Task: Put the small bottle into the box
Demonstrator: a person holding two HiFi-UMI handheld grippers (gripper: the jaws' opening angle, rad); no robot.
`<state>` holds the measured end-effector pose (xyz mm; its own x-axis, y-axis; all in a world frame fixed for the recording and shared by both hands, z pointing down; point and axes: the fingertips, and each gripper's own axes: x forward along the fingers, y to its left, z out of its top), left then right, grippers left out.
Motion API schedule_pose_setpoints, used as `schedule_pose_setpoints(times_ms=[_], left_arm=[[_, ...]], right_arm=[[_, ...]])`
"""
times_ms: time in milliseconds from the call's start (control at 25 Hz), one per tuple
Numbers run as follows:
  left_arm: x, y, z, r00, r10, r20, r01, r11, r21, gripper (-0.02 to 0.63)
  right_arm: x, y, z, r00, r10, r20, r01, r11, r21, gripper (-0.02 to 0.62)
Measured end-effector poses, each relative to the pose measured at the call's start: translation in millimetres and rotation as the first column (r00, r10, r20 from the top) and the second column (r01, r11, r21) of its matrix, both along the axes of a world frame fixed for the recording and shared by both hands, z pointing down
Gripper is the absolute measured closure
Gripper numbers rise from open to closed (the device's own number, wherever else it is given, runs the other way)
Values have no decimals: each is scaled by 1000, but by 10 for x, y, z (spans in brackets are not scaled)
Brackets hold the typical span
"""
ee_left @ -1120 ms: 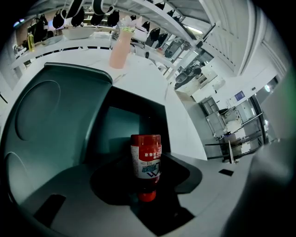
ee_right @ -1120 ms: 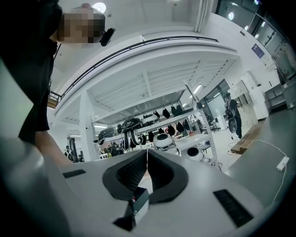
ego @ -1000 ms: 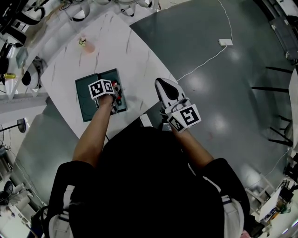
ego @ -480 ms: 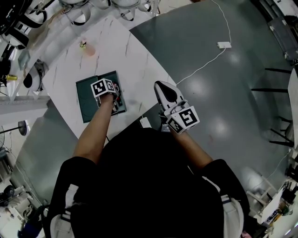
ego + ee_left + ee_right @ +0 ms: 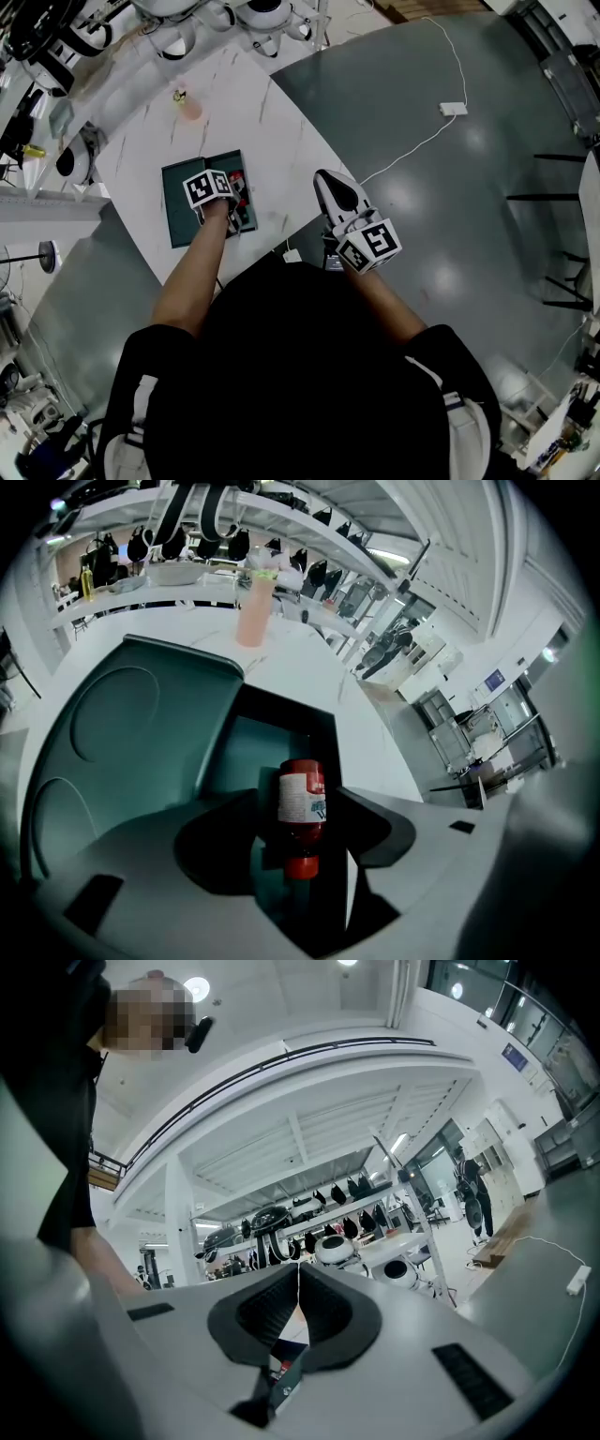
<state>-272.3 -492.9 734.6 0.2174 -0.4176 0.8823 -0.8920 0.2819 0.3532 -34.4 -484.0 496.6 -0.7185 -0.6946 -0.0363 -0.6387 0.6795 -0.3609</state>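
A: So, which step was this?
B: Release. The left gripper's (image 5: 302, 794) fingers (image 5: 375, 822) had just been opening, wide either side of the small bottle (image 5: 301, 808) lying in the box (image 5: 262, 738); the right gripper's (image 5: 298, 1274) were pressed together, empty. Next, I judged: lift clear, bottle untouched.

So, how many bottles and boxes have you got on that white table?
Bottles: 2, a red bottle lying in the box and a pink bottle standing farther off.
Boxes: 1, the open green box.
Total: 3.
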Motion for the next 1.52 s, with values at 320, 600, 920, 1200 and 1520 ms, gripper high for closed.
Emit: schedule_pose_setpoints(times_ms=[320, 600, 920, 1200, 1520], left_arm=[[-57, -187, -1172, 1000, -9, -11, 13, 911, 412, 392], [71, 177, -2734, 990, -63, 125, -62, 600, 798, 572], [639, 1420, -3670, 961, -103, 256, -214, 308, 927, 591], [1078, 2300, -3757, 948, -87, 307, -278, 249, 928, 589], [1305, 2852, -3484, 949, -35, 313, -285, 327, 901, 591]], right_arm=[[64, 145, -206, 999, -33, 22, 32, 999, 42, 563], [309, 409, -492, 995, -98, 6, 97, 986, 132, 563], [608, 844, -570, 987, -121, -105, 142, 963, 229, 563], [779, 1294, -539, 980, -178, -88, 193, 957, 217, 563], [1079, 1499, -492, 985, -129, -118, 149, 973, 175, 563]])
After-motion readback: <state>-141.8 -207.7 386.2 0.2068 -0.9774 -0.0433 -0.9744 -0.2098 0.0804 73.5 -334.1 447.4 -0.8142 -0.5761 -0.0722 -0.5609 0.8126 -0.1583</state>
